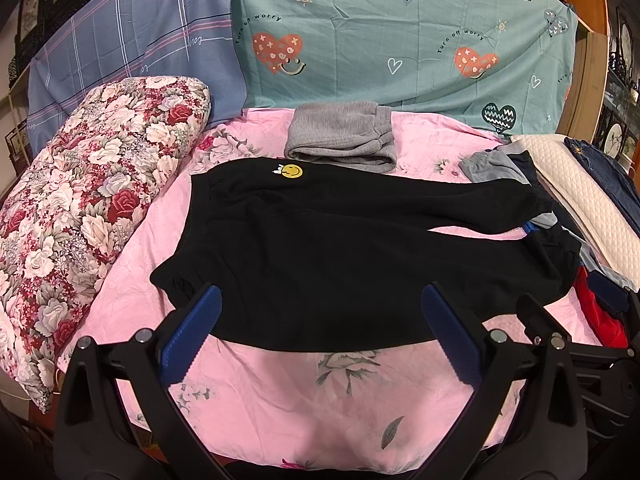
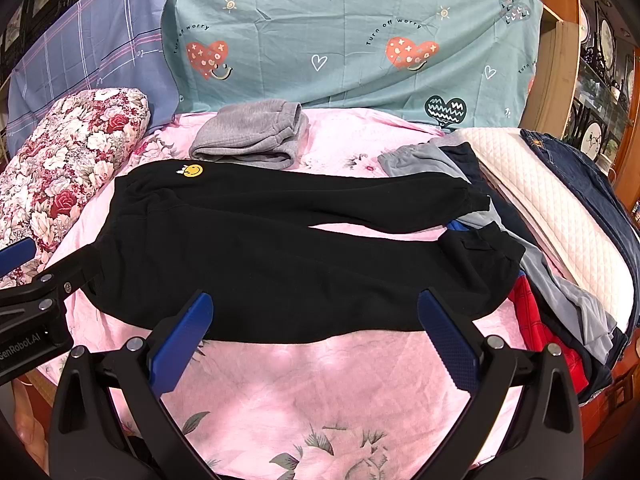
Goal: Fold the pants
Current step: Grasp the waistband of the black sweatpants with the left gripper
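Black pants (image 1: 320,248) with a yellow smiley patch (image 1: 291,171) lie spread flat on the pink floral sheet (image 1: 320,392), waistband left, both legs running right. They also show in the right wrist view (image 2: 280,260). My left gripper (image 1: 320,308) is open and empty, fingertips just above the pants' near edge by the waist. My right gripper (image 2: 316,312) is open and empty over the near leg's front edge. The right gripper's side shows at the right edge of the left wrist view (image 1: 608,292).
Folded grey pants (image 1: 344,140) lie behind the black pair. A floral pillow (image 1: 88,200) lies at the left. A pile of clothes and a white quilted pad (image 2: 552,208) sit at the right, with a red garment (image 2: 540,332). A teal sheet (image 2: 360,40) hangs behind.
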